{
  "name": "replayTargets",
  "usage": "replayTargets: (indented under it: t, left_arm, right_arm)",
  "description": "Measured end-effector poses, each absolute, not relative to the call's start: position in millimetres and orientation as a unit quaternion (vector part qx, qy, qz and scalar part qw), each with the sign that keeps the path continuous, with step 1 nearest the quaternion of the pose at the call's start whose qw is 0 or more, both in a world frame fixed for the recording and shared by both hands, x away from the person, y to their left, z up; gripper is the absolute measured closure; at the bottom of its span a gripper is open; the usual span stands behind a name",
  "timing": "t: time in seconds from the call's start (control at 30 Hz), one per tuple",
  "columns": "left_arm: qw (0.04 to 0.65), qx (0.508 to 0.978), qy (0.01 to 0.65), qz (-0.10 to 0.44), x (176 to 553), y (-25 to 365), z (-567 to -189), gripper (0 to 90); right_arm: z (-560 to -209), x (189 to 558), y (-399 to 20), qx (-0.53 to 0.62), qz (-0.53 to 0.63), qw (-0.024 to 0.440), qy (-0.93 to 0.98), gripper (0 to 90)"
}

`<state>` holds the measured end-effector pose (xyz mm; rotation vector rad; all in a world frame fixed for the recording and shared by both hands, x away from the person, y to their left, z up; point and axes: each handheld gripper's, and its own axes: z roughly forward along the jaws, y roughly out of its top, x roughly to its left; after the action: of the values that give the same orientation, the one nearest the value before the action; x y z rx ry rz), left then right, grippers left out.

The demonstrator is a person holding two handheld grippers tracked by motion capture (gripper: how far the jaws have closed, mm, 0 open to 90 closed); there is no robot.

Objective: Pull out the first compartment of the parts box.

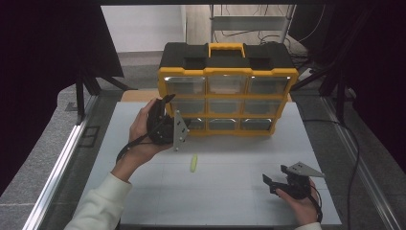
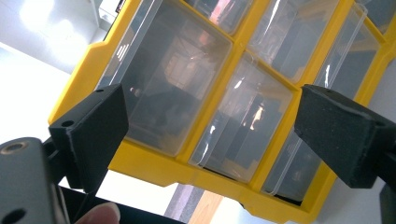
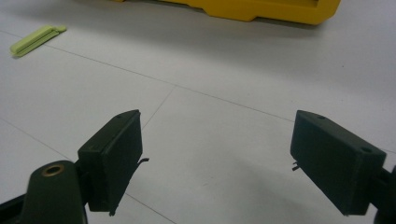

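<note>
Nearest the camera, lower right of the high view, the right tool (image 1: 277, 181) sits low over the bare desk (image 1: 230, 191) with its jaws spread wide and nothing between them. Its own view shows the same thing: two black jaws apart over white desk surface.

A bit further up, around the middle of the frame, there's a small green clip (image 1: 194, 163) lying flat on the desk, well apart from both tools. It's in the upper left corner of the right gripper view too.

Further back, left of center, the left tool (image 1: 165, 112) is up at the left side of the yellow organizer (image 1: 227, 100), jaws spread, aimed at the clear drawers (image 2: 173, 84). Can't tell if it's touching one.
</note>
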<state>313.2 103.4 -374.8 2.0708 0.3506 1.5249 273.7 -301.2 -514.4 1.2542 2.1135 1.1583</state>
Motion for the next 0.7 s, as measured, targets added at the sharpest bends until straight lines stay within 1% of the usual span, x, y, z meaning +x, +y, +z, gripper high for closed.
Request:
replayTargets:
  t: [0.7]
  left_arm:
    - [0.274,0.760,0.128,0.575,318.2,101.2,-363.1,10.4]
  right_arm:
    - [-514.6,273.7,-301.1,0.453,0.416,0.211,0.760,17.1]
